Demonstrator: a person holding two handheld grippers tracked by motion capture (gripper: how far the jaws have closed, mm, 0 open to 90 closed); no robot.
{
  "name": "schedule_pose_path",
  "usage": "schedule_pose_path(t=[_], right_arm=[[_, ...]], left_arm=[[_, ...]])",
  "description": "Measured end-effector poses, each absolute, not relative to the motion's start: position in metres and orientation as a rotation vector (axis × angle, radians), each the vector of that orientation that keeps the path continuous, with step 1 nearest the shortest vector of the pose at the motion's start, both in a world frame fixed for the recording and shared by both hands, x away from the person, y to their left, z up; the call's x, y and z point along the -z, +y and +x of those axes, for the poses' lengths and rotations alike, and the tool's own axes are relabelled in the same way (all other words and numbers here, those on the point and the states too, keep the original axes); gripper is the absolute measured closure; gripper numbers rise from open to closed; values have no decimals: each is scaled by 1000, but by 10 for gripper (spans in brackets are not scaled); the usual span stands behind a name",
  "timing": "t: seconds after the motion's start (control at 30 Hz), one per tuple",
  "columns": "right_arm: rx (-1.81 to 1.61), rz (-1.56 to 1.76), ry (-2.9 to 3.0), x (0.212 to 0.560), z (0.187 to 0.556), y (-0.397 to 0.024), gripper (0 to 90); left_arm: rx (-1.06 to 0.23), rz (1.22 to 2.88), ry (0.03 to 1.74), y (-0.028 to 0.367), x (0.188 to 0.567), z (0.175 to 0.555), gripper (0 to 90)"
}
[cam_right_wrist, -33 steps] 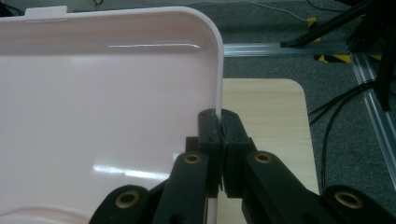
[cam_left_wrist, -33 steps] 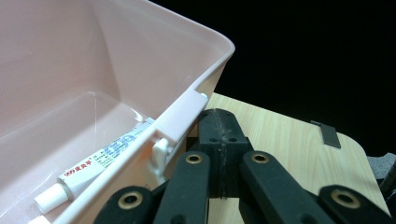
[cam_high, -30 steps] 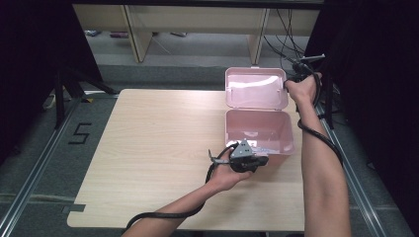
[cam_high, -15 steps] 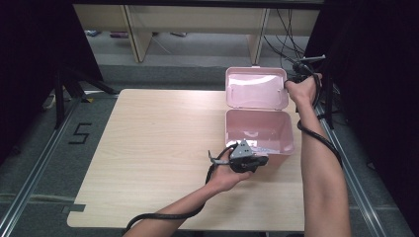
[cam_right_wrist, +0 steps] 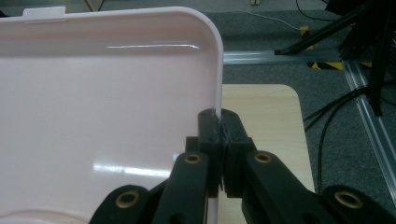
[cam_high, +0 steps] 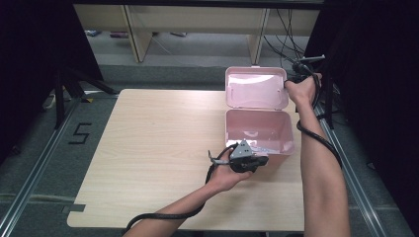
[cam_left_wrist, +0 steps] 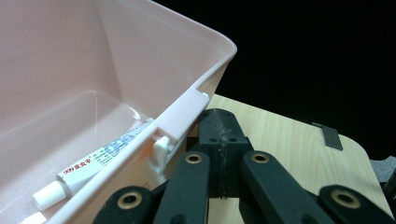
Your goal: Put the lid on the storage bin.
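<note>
Even overhead light, dark surroundings – glare streaks on the pink lid (cam_right_wrist: 107, 107); nearest jaws slightly soft.

Looks like a lab or recording studio setup: black curtains (cam_high: 29, 59) around a lone wooden tabletop (cam_high: 158, 148), metal floor rails (cam_high: 34, 173), loose cables (cam_high: 291, 29), tape markings (cam_high: 79, 133) on grey carpet.

Black hand-held gripper (cam_left_wrist: 223, 140) jaws, brass rivets, trailing black cable (cam_high: 163, 216)

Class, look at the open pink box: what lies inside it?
Inside the pink box lies a white tube with a white cap, against the near wall. That wall hides the rest of the tube.
</note>
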State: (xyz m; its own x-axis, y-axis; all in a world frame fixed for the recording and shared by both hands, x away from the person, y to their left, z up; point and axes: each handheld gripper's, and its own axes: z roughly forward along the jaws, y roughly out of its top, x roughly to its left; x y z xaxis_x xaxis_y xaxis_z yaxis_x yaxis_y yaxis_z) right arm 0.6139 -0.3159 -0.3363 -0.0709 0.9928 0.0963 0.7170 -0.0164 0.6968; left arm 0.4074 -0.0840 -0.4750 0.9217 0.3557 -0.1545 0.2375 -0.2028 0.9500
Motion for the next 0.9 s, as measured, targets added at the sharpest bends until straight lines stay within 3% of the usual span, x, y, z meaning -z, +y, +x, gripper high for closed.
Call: schedule_pose_path(t=[0.9], right_arm=[[-863, 1699, 1831, 329, 605, -314, 898]], left_arm=[[-117, 1811, 453, -85, 475, 406, 899]])
